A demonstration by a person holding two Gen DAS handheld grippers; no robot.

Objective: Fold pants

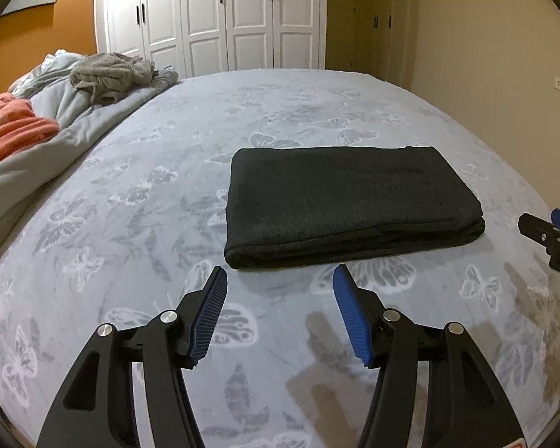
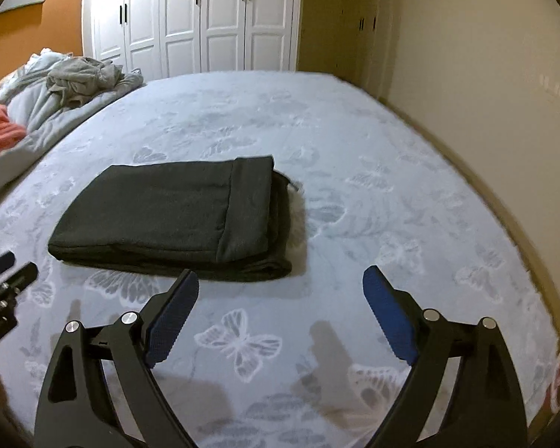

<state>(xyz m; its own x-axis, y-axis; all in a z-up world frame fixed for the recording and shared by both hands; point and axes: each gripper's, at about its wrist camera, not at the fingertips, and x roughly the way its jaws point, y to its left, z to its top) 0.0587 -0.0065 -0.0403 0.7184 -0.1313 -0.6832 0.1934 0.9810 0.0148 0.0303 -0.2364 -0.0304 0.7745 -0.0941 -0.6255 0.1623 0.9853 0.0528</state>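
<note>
The dark pants [image 1: 351,201] lie folded into a flat rectangle on the bed [image 1: 168,186], and show in the right wrist view [image 2: 175,212] too. My left gripper [image 1: 280,274] is open and empty, held just in front of the near edge of the pants. My right gripper [image 2: 280,276] is open and empty, near the front right corner of the pants. The right gripper's tip also shows at the right edge of the left wrist view [image 1: 548,231]; the left gripper's tip shows at the left edge of the right wrist view [image 2: 3,272].
The bed has a pale blue butterfly-print sheet. A heap of grey bedding and clothes [image 1: 104,74] and an orange cloth [image 1: 11,127] lie at the far left. White wardrobe doors [image 1: 212,15] stand behind the bed. A beige wall [image 2: 485,56] runs along the right side.
</note>
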